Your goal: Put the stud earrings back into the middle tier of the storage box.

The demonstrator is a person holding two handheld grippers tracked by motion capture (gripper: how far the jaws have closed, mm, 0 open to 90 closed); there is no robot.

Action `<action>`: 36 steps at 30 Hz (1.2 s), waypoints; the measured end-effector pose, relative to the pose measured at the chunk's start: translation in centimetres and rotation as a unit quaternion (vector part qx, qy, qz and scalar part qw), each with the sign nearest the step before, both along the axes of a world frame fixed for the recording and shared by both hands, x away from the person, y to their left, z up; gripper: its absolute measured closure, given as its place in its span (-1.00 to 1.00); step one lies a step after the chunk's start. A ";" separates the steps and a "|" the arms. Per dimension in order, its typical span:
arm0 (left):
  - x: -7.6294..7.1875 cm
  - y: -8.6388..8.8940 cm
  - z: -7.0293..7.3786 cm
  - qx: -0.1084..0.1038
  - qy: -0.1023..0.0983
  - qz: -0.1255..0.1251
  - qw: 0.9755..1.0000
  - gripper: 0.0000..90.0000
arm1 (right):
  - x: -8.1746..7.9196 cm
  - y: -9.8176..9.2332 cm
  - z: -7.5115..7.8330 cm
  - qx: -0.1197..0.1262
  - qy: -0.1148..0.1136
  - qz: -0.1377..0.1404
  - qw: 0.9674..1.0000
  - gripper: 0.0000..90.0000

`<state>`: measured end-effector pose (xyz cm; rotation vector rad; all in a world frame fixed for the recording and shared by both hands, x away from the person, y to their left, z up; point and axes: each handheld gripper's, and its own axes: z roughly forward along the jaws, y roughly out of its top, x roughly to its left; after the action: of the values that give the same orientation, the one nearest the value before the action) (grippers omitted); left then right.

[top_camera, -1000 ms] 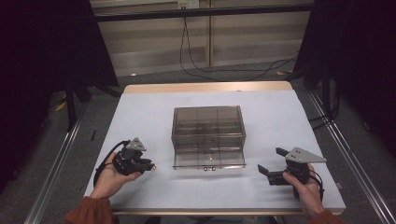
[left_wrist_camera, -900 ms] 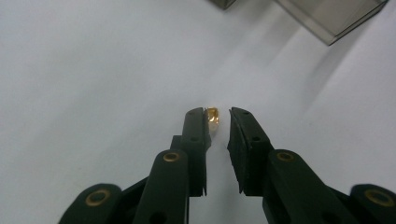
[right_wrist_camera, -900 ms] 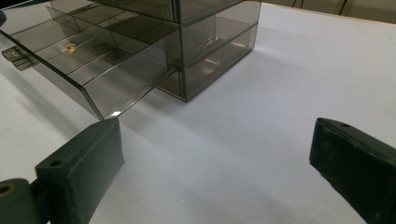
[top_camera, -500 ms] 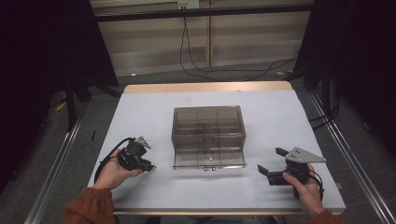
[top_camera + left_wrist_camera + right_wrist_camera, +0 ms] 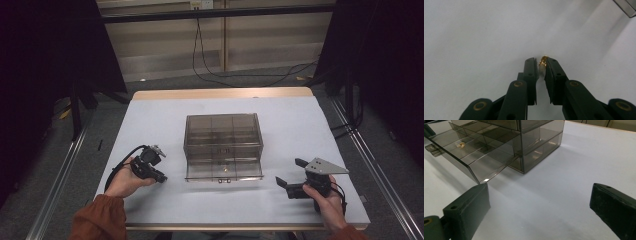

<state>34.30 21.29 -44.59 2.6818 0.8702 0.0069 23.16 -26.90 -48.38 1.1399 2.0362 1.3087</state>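
Note:
A smoky clear drawer box (image 5: pixel 223 131) stands mid-table, its lower drawer (image 5: pixel 223 171) pulled out toward me. My left gripper (image 5: pixel 161 177) hovers low over the table left of the drawer, pointing at it. In the left gripper view that gripper (image 5: pixel 541 66) is shut on a small gold piece (image 5: pixel 543 61) pinched at the tips. My right gripper (image 5: pixel 290 172) rests right of the drawer, open, nothing between its jaws. In the right gripper view that gripper (image 5: pixel 539 195) faces the drawer (image 5: pixel 474 152), where another small gold piece (image 5: pixel 461 144) lies in one compartment.
The white table (image 5: pixel 150 125) has a wooden strip along its far edge (image 5: pixel 220 93). Black cables trail from both grippers. Metal rails run along both sides of the table, and dark floor lies beyond it.
My left hand and gripper have shifted slightly right, toward the drawer. The right gripper and the box have stayed put.

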 end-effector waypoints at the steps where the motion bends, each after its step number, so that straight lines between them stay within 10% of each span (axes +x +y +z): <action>1: 0.0 0.0 0.0 0.000 -0.006 -0.003 1.000 0.82 | 0.0 0.0 0.0 0.000 0.000 0.000 1.000 -0.95; 18: -0.1 -0.4 -0.1 -0.001 -0.006 -0.019 1.000 0.91 | 0.1 0.0 0.0 0.000 -0.001 0.000 1.000 -0.95; 24: -1.0 0.0 0.8 -0.055 -0.026 -0.006 0.998 0.91 | 0.0 0.0 0.0 0.000 -0.001 -0.001 1.000 -0.95; 36: -2.9 1.2 1.7 -0.154 -0.064 0.016 0.986 0.91 | 0.0 0.0 0.0 0.001 0.000 -0.002 1.000 -0.95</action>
<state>31.39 22.53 -42.93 2.3512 0.8021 0.0479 23.17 -26.94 -48.38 1.1441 2.0325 1.3091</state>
